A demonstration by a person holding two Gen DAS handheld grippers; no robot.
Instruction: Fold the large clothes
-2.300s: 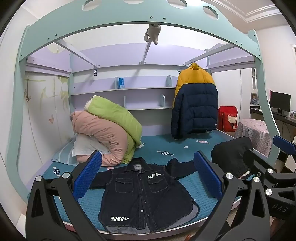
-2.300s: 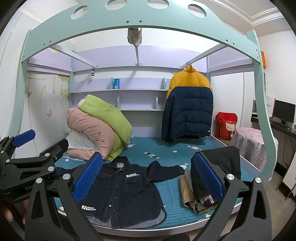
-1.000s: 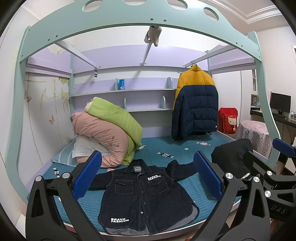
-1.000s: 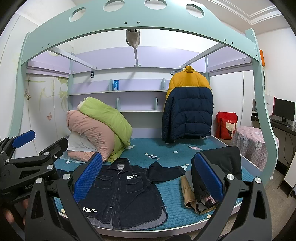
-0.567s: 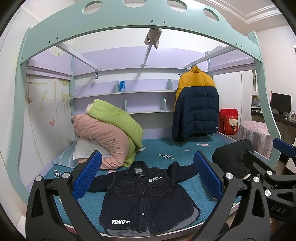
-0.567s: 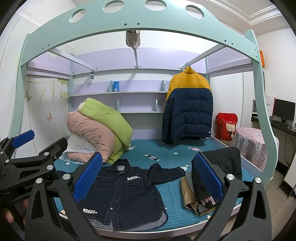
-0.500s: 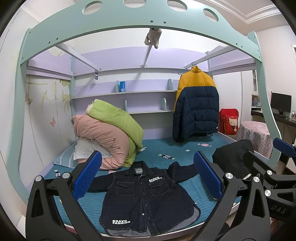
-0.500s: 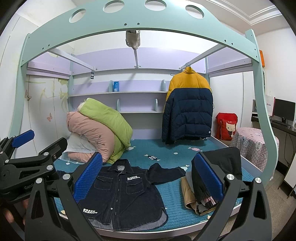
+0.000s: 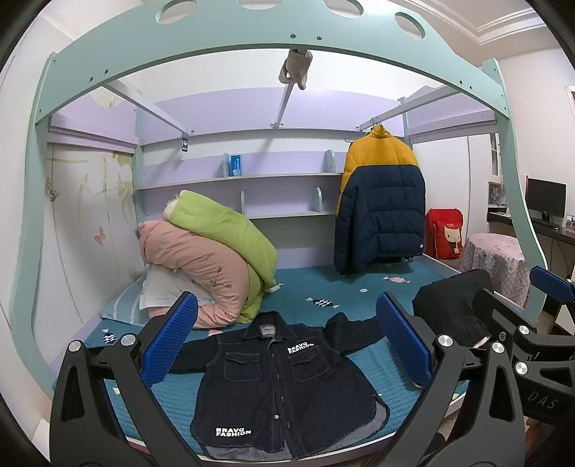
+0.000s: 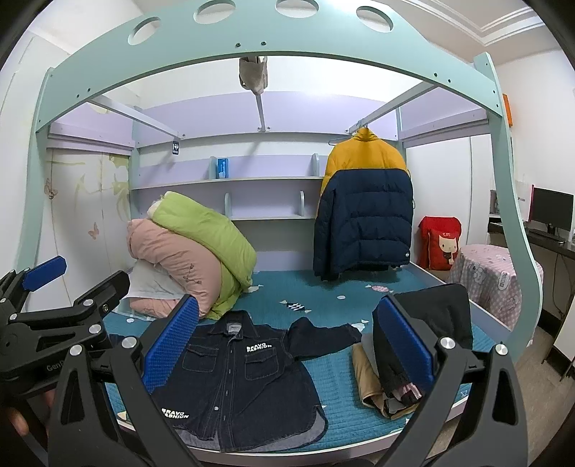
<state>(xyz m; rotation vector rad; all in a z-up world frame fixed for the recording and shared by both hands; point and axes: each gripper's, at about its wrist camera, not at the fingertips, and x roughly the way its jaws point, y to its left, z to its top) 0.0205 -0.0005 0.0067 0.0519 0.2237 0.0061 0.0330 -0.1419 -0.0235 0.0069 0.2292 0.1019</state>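
A dark denim jacket (image 9: 284, 384) with white "BRAVO FASHION" lettering lies spread flat, front up, sleeves out, near the front edge of the teal bed (image 9: 345, 298). It also shows in the right wrist view (image 10: 237, 380). My left gripper (image 9: 284, 341) is open and empty, held back from the bed above the jacket. My right gripper (image 10: 287, 348) is open and empty, also short of the bed. Each gripper shows at the edge of the other's view.
A stack of folded clothes (image 10: 406, 355) with a black garment on top sits at the bed's front right. Pink and green quilts (image 10: 190, 258) are piled at the back left. A yellow and navy puffer jacket (image 10: 363, 212) hangs from a rail. The bed frame arch (image 10: 273, 32) spans overhead.
Both views have drifted slightly back and up from the bed. The jacket lies unmoved and both grippers stay open.
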